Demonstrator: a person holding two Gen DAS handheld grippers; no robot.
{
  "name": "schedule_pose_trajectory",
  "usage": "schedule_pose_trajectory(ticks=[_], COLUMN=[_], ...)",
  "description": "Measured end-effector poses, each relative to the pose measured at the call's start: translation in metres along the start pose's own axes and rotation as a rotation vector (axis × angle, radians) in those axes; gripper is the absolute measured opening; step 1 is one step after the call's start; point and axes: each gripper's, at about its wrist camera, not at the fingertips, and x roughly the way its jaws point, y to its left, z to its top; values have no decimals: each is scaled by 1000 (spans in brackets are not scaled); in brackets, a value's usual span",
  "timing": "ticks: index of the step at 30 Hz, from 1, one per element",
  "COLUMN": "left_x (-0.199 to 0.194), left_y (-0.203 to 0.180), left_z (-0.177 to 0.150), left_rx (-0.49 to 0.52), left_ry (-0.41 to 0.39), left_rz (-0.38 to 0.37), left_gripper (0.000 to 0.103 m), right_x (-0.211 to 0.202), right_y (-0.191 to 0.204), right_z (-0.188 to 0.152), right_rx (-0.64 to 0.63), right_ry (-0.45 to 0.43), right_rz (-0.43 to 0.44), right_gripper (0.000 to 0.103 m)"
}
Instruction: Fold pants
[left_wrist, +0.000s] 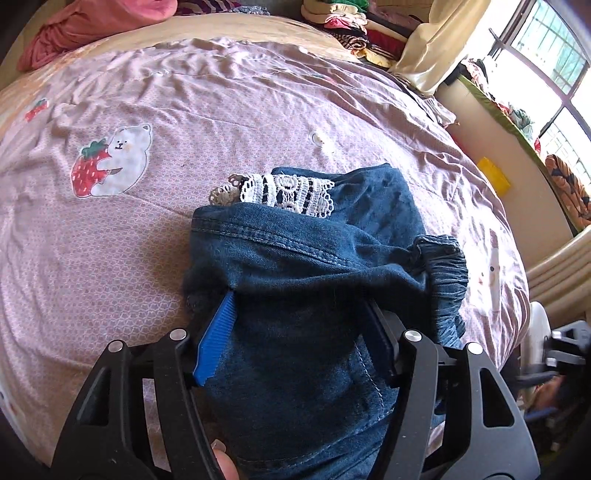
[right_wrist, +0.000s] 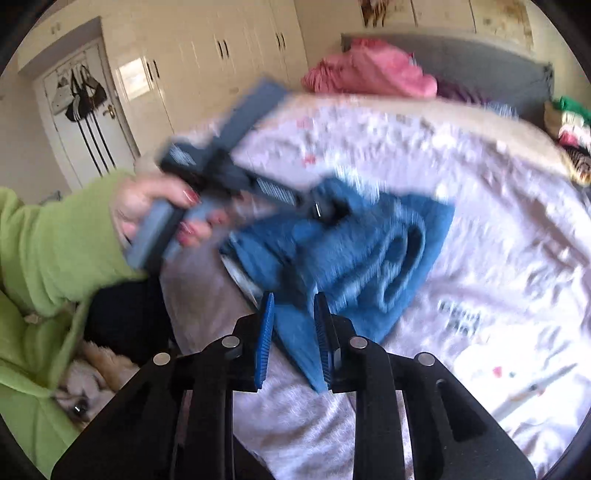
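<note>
Dark blue denim pants (left_wrist: 295, 266), bunched with a white lace trim (left_wrist: 284, 192) showing at the far edge, are seen lying on a bed covered by a pink sheet (left_wrist: 166, 229) printed with a bear and strawberry. The left tongs (left_wrist: 299, 314) are spread wide, with a thick fold of the denim draped between the blue pads. In the blurred right wrist view, the right tongs (right_wrist: 293, 332) are seen slightly parted around a corner of the pants; contact cannot be told. A green-sleeved hand (right_wrist: 155, 210) is seen gripping the other tool's handle.
</note>
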Motion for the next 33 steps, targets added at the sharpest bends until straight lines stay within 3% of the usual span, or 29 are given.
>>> schedule_pose_trajectory(ticks=[3, 6, 8, 10, 11, 15, 17, 19, 25, 33], left_x=[0, 0, 0, 0, 0, 1, 0, -3, -20, -46], left_y=[0, 0, -1, -1, -1, -2, -2, -3, -8, -14], left_z=[0, -2, -2, -3, -3, -3, -3, -3, -5, -12], left_rx=[-2, -9, -4, -3, 0, -14, -12, -9, 4, 32], left_ry=[-4, -8, -10, -9, -9, -15, -18, -27, -68, -130], left_rz=[3, 6, 10, 11, 12, 5, 9, 13, 20, 45], left_gripper=[56, 56, 56, 56, 57, 57, 58, 58, 58, 59], right_x=[17, 58, 85, 104, 107, 104, 95, 83, 44, 1], right_y=[21, 25, 14, 2, -2, 3, 4, 8, 17, 1], right_z=[14, 19, 15, 7, 4, 7, 10, 12, 20, 21], right_rx=[-57, -72, -11, 88, 147, 163, 185, 183, 197, 233], right_ry=[-6, 65, 119, 196, 192, 186, 170, 142, 54, -46], right_rz=[31, -21, -65, -56, -46, -58, -44, -37, -65, -168], right_gripper=[22, 22, 23, 23, 23, 24, 30, 49, 56, 66])
